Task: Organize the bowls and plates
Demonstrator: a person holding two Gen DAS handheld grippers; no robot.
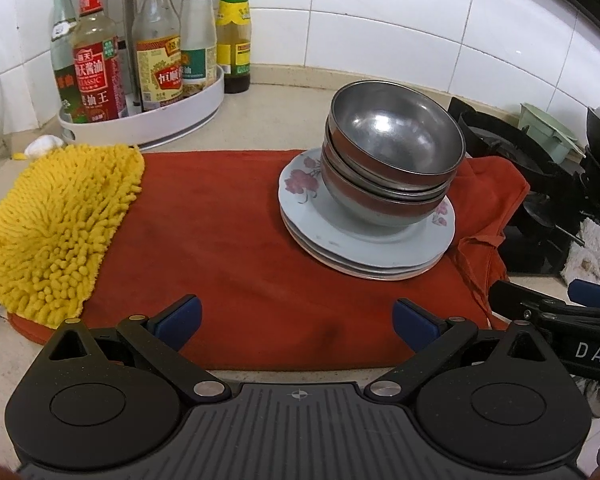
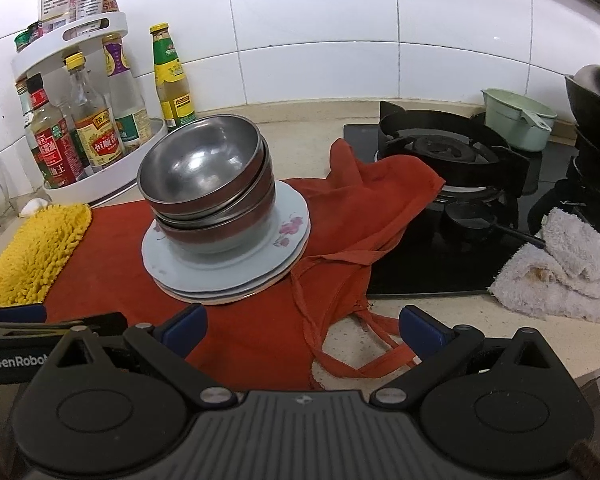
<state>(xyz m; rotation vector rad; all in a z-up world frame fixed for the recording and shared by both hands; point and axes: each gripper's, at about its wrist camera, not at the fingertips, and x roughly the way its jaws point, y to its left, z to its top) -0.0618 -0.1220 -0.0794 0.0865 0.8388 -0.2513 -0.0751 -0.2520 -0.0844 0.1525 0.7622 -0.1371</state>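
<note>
A stack of steel bowls stands, leaning a little, on a stack of pale blue flowered plates on a red cloth. My left gripper is open and empty, low over the cloth's near edge, in front and left of the stack. My right gripper is open and empty, near the cloth's right side, in front and right of the stack. Each gripper shows at the edge of the other's view.
A white turntable rack of sauce bottles stands at the back left. A yellow chenille mat lies left. A gas hob, a green pot, a black wok and white towels are right.
</note>
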